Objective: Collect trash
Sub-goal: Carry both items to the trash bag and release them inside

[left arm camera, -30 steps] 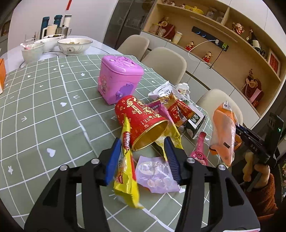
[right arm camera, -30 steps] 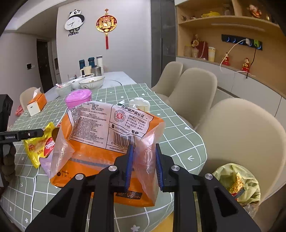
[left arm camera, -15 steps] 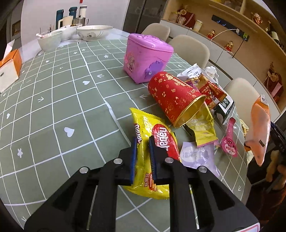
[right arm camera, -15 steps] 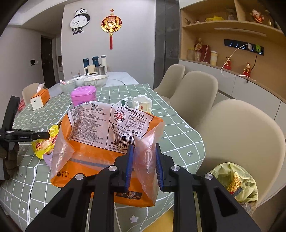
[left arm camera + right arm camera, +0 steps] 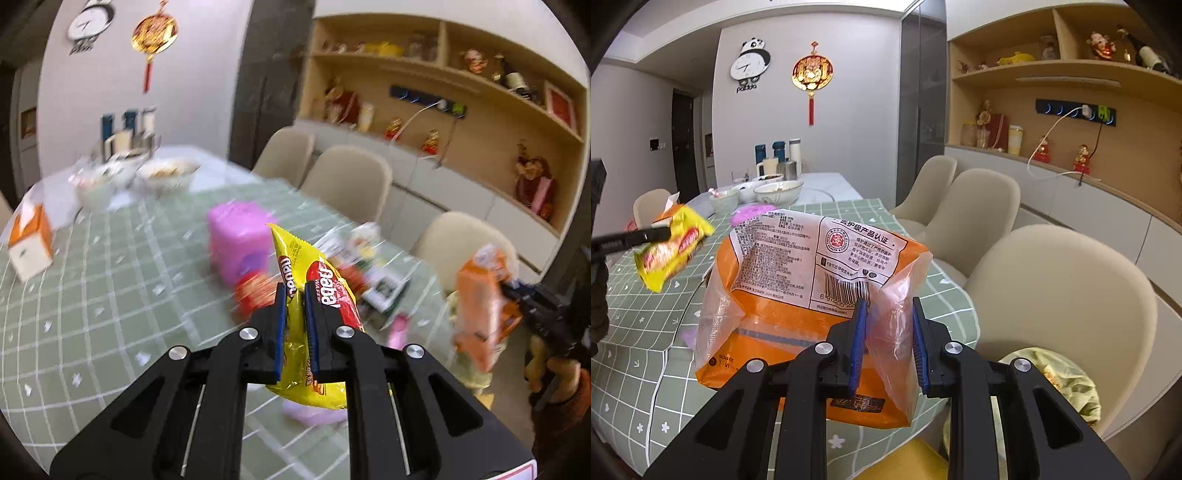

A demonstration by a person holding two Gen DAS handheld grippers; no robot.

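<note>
We had the left gripper (image 5: 295,325) clamped on the yellow wafer wrapper (image 5: 314,280), the right gripper (image 5: 888,343) pinching the open orange bag (image 5: 798,280), and roughly 5 bits of litter stayed by the pink box (image 5: 236,240).

Yellow wafer wrapper (image 5: 314,295): red oval w/ white brand letters, seen sideways, roughly "nabati"; "WAFER" in part beneath. Panda wall clock (image 5: 750,63): "panda" under the dial. Orange bag (image 5: 812,266): white label w/ Chinese print, headline "医护级产品认证", round red seal, barcode starting "6 97"; small print unreadable. Bag's lower left corner: "PCS".
</note>
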